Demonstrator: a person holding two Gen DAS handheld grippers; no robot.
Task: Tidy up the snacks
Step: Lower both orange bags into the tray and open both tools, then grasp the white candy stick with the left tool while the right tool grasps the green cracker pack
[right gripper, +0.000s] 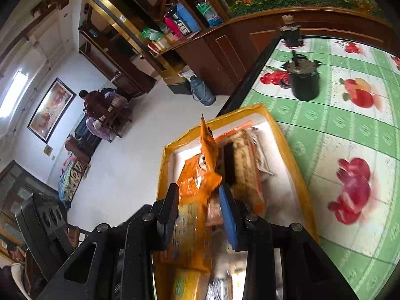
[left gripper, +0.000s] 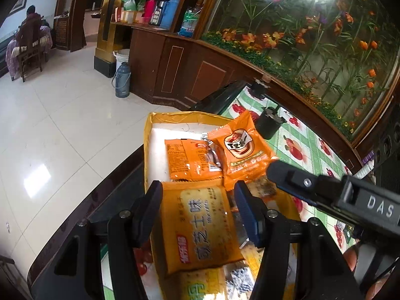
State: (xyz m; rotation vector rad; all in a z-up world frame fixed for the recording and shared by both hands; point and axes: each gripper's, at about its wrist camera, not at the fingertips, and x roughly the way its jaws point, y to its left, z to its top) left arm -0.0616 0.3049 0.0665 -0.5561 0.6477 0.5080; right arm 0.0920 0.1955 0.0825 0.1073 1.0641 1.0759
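The snacks sit in a shallow yellow tray (left gripper: 147, 135) at the near-left corner of the table with the green fruit-print cloth (left gripper: 300, 135); both tools hang over it, pointing down and away from the person holding them.

The left gripper (left gripper: 197, 195) stands half apart, straddling a flat yellow cracker packet (left gripper: 200, 227); the packet lies between its fingers with its long axis running near to far, in line with the tool; I cannot tell whether the pads press its edges or merely frame it.

The right gripper (right gripper: 200, 197) is parted a little; an orange snack packet (right gripper: 207, 160) stands on edge just ahead of its tips, leaning against the other packets; the pads do not seem to be pinching it, so I judge it let go; from the left-hand view the same packet (left gripper: 242, 150) lies tilted on a second orange packet (left gripper: 190, 160) towards the far end of the tray, with the right tool's finger (left gripper: 295, 180) reaching in from the right and its tip just beside the packet's edge.

The next move likely turns on the cracker packet: it lies directly under the left tool, nearer that hand than the other; a black cylinder (right gripper: 305, 82) stands well apart on the far cloth.
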